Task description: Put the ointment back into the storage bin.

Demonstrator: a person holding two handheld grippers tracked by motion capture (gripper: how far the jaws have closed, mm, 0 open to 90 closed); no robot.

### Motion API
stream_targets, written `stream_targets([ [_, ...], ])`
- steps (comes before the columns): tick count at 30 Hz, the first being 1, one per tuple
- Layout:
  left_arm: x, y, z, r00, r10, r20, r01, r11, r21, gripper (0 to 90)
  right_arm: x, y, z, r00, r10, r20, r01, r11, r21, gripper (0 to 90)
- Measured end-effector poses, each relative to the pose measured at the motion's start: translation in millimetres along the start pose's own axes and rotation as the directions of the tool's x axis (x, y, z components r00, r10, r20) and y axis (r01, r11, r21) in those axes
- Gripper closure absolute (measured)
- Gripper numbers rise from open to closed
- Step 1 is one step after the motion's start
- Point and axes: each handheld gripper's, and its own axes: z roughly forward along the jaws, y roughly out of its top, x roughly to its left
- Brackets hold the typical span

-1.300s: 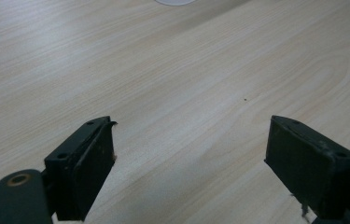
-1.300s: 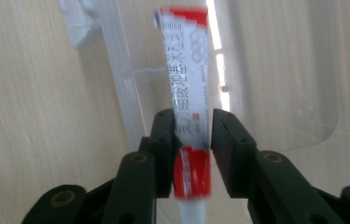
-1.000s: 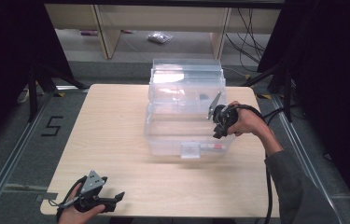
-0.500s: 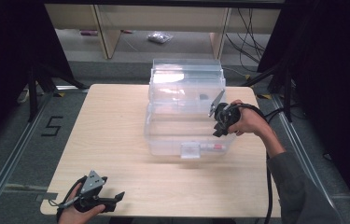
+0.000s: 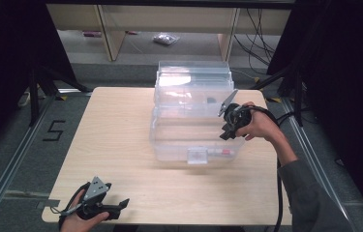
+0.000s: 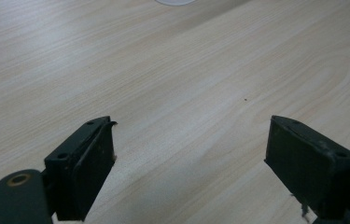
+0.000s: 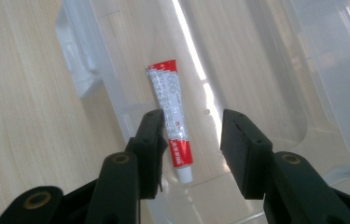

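At the near edge of the pale wooden tabletop, the person's left hand held the left tool low over the bare wood, close to the front-left corner. Its two black jaws stood wide apart with nothing between them, and in the left gripper view bare wood grain ran under them.

Farther back, toward the middle of the tabletop, sat a clear plastic bin with a small latch on its near wall. Its lid appeared to be raised at the back. A small red and white tube lay on the bin's floor near the front wall, its white cap pointing toward the camera in the right gripper view.

At the bin's right side the right hand held the right tool above the rim, aimed down into the bin. Its jaws were partly open, a moderate gap between them, gripping nothing; the tube lay below them, seen just beside the left jaw.

Beyond the tabletop, on the floor, lay a small plastic bag between light wooden uprights.
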Motion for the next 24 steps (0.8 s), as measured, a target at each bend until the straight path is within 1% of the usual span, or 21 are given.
stream_targets([
  [1,0.0,0.0,0.0,1.0,0.0,0.0,0.0,1.0,0.0,15.0,0.4,0.1,-0.1,1.0,0.001,-0.008,-0.001,1.0,-0.001,58.5],
  [2,0.0,-0.1,0.1,1.0,0.001,-0.001,-0.001,1.0,-0.001,15.0,0.9,0.3,-0.6,1.0,0.006,-0.002,-0.006,1.0,-0.001,57.9],
  [3,-0.1,-0.2,0.2,1.0,-0.001,-0.002,0.001,1.0,-0.002,15.0,2.5,0.4,-1.7,0.9997,0.023,0.002,-0.023,1.0,0.004,57.4],
  [4,-0.1,0.0,-0.1,1.0,0.0,-0.003,0.0,1.0,0.001,15.0,2.1,1.3,-1.6,1.0,0.002,-0.008,-0.002,1.0,0.001,56.3],
  [5,-0.1,0.0,-0.1,1.0,0.0,-0.003,0.0,1.0,0.001,15.0,2.1,1.3,-1.6,1.0,0.002,-0.008,-0.002,1.0,0.001,56.3],
  [6,0.5,-0.1,0.2,0.9999,0.005,-0.011,-0.004,1.0,0.006,15.0,3.6,1.7,-2.5,0.9999,0.016,0.005,-0.016,1.0,-0.018,54.2],
  [8,0.3,0.0,0.1,0.9999,0.002,-0.013,-0.002,1.0,0.006,15.0,5.4,2.3,-3.4,0.9993,0.036,0.015,-0.035,0.999,-0.032,52.0],
  [9,0.4,-0.2,0.4,0.9999,0.001,-0.011,-0.001,1.0,0.001,15.0,3.5,2.7,-3.1,0.9996,0.015,0.024,-0.013,0.999,-0.053,50.9],
  [10,0.4,-0.1,0.2,0.9999,0.002,-0.013,-0.002,1.0,0.005,15.0,5.4,2.2,-4.0,0.9981,0.057,0.022,-0.055,0.997,-0.059,50.2],
  [11,0.4,-0.1,0.2,0.9999,0.002,-0.013,-0.002,1.0,0.005,15.0,5.4,2.2,-4.0,0.9981,0.057,0.022,-0.055,0.997,-0.059,50.2],
  [12,0.0,-0.1,0.0,0.9999,-0.001,-0.01,0.002,1.0,0.003,15.0,8.0,1.2,-4.2,0.9968,0.078,0.016,-0.077,0.994,-0.079,48.7],
  [13,0.3,0.1,0.0,0.9999,0.002,-0.012,-0.002,1.0,0.007,15.0,9.7,1.0,-3.7,0.996,0.087,0.021,-0.085,0.993,-0.077,46.9],
  [15,0.3,0.0,0.1,0.9999,0.002,-0.013,-0.002,1.0,0.006,15.0,10.3,0.8,-3.3,0.9962,0.083,0.025,-0.081,0.994,-0.08,45.0],
  [16,0.2,0.0,0.0,0.9999,0.002,-0.013,-0.002,1.0,0.007,15.0,11.7,0.5,-3.9,0.9945,0.099,0.033,-0.096,0.992,-0.081,43.2],
  [17,0.2,0.0,0.0,0.9999,0.001,-0.013,-0.001,1.0,0.006,15.0,13.2,-0.3,-5.8,0.9916,0.124,0.037,-0.119,0.987,-0.108,42.0],
  [18,0.6,-0.4,0.9,0.9999,0.001,-0.011,-0.001,1.0,-0.002,15.0,14.7,-0.6,-6.8,0.9899,0.137,0.037,-0.132,0.985,-0.114,40.4],
  [19,0.6,-0.4,0.9,0.9999,0.001,-0.011,-0.001,1.0,-0.002,15.0,14.7,-0.6,-6.8,0.9899,0.137,0.037,-0.132,0.985,-0.114,40.4],
  [20,0.4,-0.1,0.2,0.9999,0.002,-0.013,-0.002,1.0,0.005,15.0,16.7,-1.6,-8.5,0.9892,0.14,0.042,-0.133,0.982,-0.132,37.8],
  [21,0.4,-0.1,0.2,0.9999,0.002,-0.013,-0.002,1.0,0.005,15.0,18.2,-2.2,-9.1,0.986,0.16,0.049,-0.152,0.979,-0.134,36.8],
  [23,0.1,-0.2,0.7,1.0,-0.001,-0.009,0.001,1.0,-0.002,15.0,20.5,-4.0,-10.4,0.9821,0.18,0.055,-0.172,0.976,-0.137,35.3],
  [24,0.1,-0.2,0.7,1.0,-0.001,-0.009,0.001,1.0,-0.002,15.0,20.4,-4.8,-10.8,0.9847,0.164,0.058,-0.154,0.977,-0.148,34.6],
])
